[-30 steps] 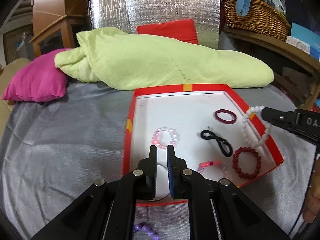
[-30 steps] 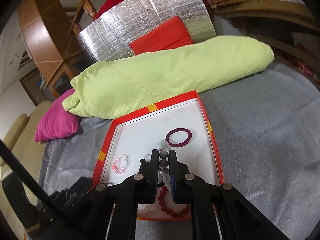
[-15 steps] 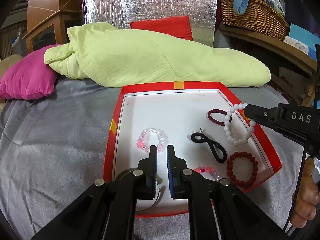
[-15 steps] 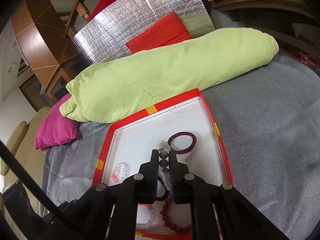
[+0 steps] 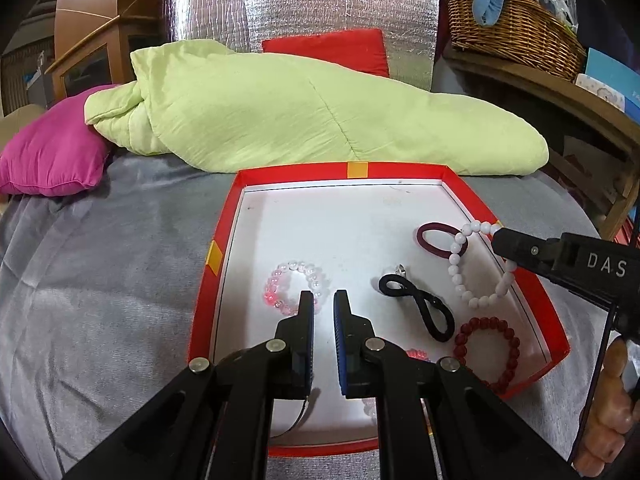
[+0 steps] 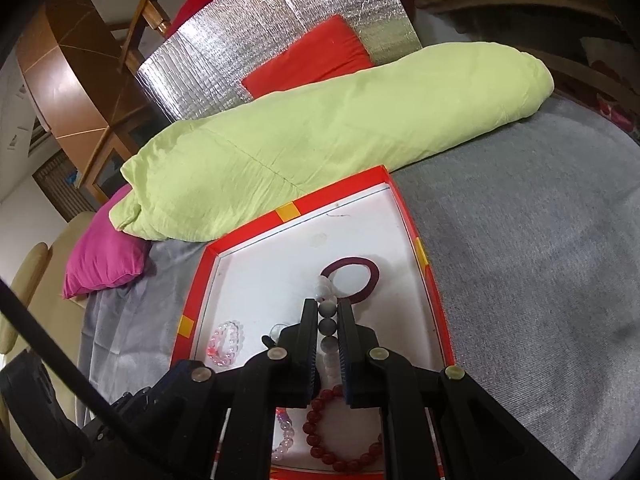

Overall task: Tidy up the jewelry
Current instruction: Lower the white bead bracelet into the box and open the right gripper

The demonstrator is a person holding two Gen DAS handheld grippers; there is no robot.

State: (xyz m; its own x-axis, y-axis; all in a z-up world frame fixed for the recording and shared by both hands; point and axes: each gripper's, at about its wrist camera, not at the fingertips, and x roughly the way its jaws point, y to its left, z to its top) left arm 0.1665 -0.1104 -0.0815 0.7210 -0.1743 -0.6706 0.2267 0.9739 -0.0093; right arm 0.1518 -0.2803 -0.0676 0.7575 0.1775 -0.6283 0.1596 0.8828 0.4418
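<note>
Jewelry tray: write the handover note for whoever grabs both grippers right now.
Right gripper: shut on the white bead bracelet, which hangs over the red tray near the maroon hair tie.
Left gripper: open, holding nothing, above the pink bead bracelet.
Done: dark red bead bracelet and black cord lie in the tray.
Left: set the white bracelet down.
</note>
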